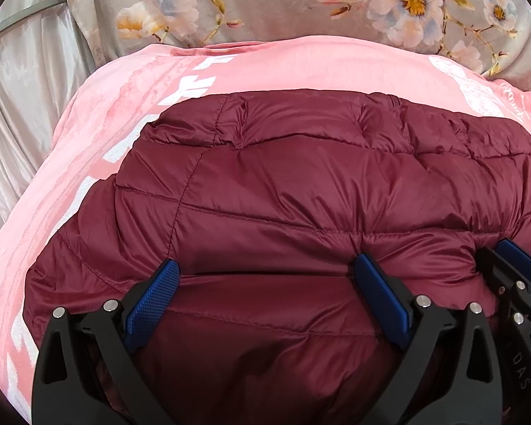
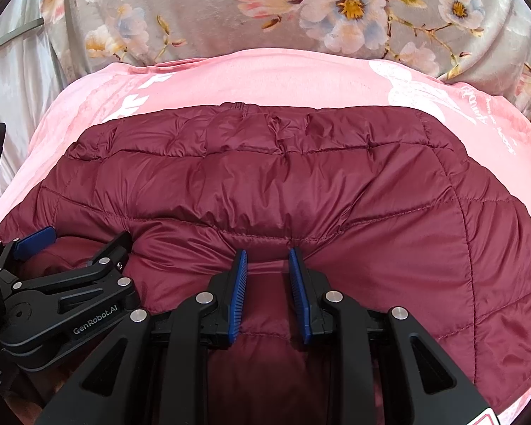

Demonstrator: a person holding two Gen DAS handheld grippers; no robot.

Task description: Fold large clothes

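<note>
surface: pink blanket (image 1: 301,67) | behind: floral grey cloth (image 1: 265,7) | left: silver drape (image 1: 28,81)

Puffy maroon jacket (image 1: 301,194) fills the near and middle ground, bulging up against both tongs. Left tongs (image 1: 265,283) and right tongs (image 2: 267,276) sit close side by side, little gap between. Flat pink blanket (image 2: 265,78) beyond jacket is unobstructed; floral bedding (image 2: 201,10) rises behind.

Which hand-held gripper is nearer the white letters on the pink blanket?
Left. The left hand-held gripper is on the maroon jacket near the white letters; the right hand-held gripper is farther right.
</note>
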